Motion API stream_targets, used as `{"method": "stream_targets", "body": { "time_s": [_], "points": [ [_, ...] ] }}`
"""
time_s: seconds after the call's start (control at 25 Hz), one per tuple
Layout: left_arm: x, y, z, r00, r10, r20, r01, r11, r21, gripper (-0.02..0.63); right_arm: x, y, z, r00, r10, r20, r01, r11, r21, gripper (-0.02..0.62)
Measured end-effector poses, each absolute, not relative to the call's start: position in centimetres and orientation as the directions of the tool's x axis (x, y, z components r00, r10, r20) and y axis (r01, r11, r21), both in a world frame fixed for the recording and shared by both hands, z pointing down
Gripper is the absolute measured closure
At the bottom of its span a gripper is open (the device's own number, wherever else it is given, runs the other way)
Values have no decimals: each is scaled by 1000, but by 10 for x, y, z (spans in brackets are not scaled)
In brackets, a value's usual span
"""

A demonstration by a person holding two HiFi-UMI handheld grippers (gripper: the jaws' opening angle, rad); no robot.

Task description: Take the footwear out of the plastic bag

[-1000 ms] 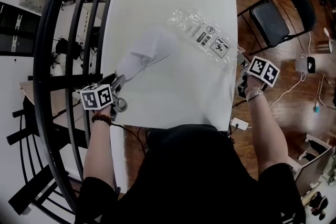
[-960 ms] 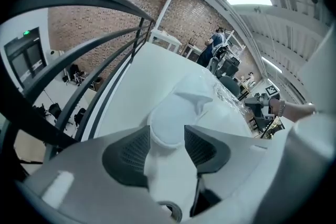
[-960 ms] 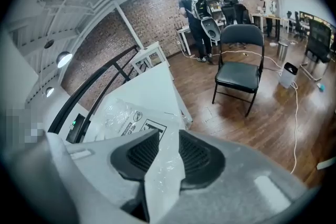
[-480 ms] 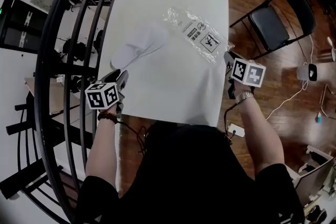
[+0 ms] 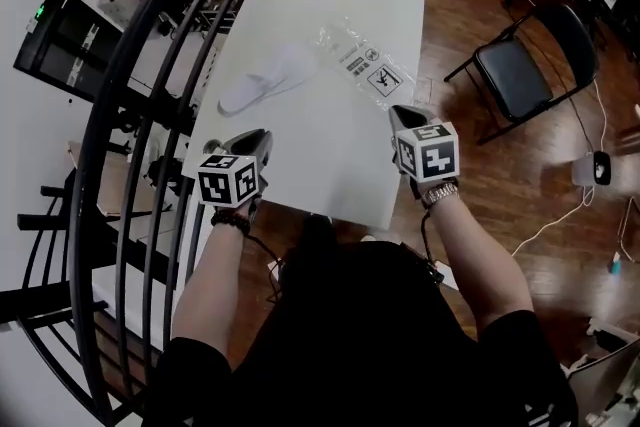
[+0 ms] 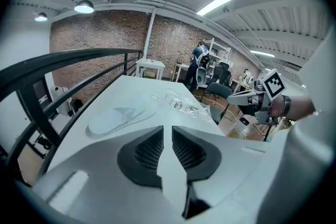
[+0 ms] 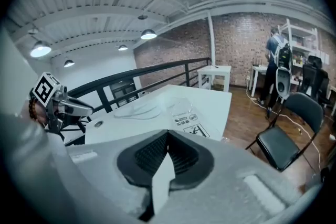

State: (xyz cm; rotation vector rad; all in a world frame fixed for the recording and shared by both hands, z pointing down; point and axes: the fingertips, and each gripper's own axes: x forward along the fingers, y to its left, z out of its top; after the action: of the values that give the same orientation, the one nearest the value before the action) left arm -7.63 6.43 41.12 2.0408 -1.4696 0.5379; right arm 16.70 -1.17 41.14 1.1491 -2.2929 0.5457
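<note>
While flat, crinkly clear bag [image 5: 365, 67] near soft slipper [image 5: 268, 77].

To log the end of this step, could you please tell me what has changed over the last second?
Both grippers drew back toward the near edge of the table. The left gripper moved away from the slipper, its jaws closing on nothing. The right gripper moved away from the plastic bag and is now shut and empty. Slipper and bag stayed put, lying apart.

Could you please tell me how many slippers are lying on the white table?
1: a white slipper left of the plastic bag; a second may lie stacked beneath it.
</note>
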Motion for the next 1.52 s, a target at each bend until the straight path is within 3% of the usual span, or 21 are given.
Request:
{"method": "stream_targets", "body": {
  "time_s": [0.2,0.6,0.92,1.52],
  "points": [
    [-22,81,385,330,-733,595,-942,-294,161,588,146,22,382,-590,-592,549,-735,676,-60,603],
    [40,118,340,386,-745,544,-913,-391,114,591,101,97,330,-713,-536,453,-610,792,-22,603],
    [37,149,317,409,-772,487,-902,-424,86,591,73,147,299,-723,-569,393,-608,793,29,603],
    [4,233,310,512,-747,423,-851,-509,131,591,28,233,292,-644,-651,401,-679,729,92,604]
  ]
}}
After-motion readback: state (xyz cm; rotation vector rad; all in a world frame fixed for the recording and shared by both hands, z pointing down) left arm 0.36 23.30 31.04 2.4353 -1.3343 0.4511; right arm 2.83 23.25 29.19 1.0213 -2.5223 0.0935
